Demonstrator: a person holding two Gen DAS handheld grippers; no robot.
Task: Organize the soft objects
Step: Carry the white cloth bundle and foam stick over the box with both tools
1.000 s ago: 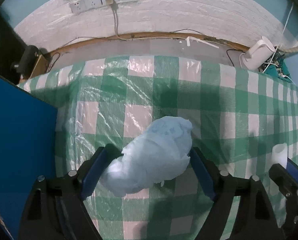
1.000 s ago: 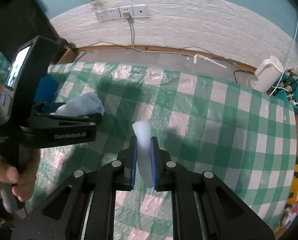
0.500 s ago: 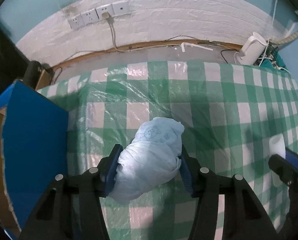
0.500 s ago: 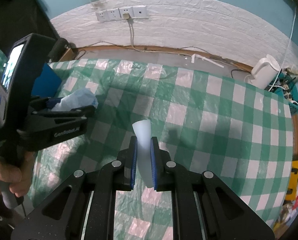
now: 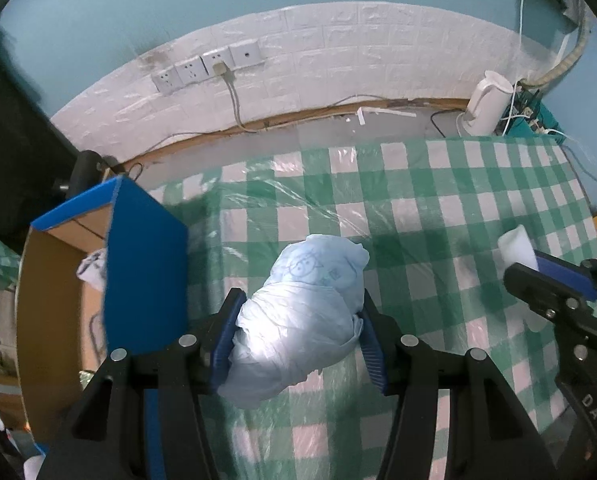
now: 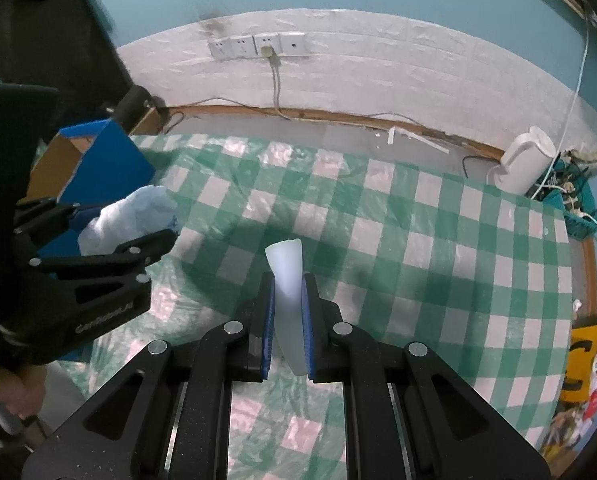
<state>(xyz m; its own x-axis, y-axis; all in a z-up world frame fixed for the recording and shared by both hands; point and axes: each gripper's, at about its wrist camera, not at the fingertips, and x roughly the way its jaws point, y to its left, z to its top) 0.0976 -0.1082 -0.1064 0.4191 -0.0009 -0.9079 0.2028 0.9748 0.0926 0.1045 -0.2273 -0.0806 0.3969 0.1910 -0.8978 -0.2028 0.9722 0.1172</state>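
My left gripper [image 5: 298, 320] is shut on a light blue rolled diaper [image 5: 302, 320] and holds it above the green checked table [image 5: 438, 208]. It also shows in the right wrist view [image 6: 128, 222], beside the box. My right gripper [image 6: 289, 308] is shut on a thin white foam piece [image 6: 288, 276], held upright above the table; the foam also shows at the right of the left wrist view [image 5: 516, 246]. A blue cardboard box [image 5: 138, 264] with an open top stands at the table's left edge, just left of the diaper.
A white kettle [image 5: 486, 100] stands at the back right by tangled cables. Wall sockets [image 5: 206, 66] with a plugged cord sit on the white brick wall. Something white lies inside the box [image 5: 92, 266]. Colourful packaging [image 6: 582, 360] lies off the table's right edge.
The left gripper has risen and drawn back with the diaper, so the box's open top now shows. The right gripper has also lifted a little, still holding the foam.
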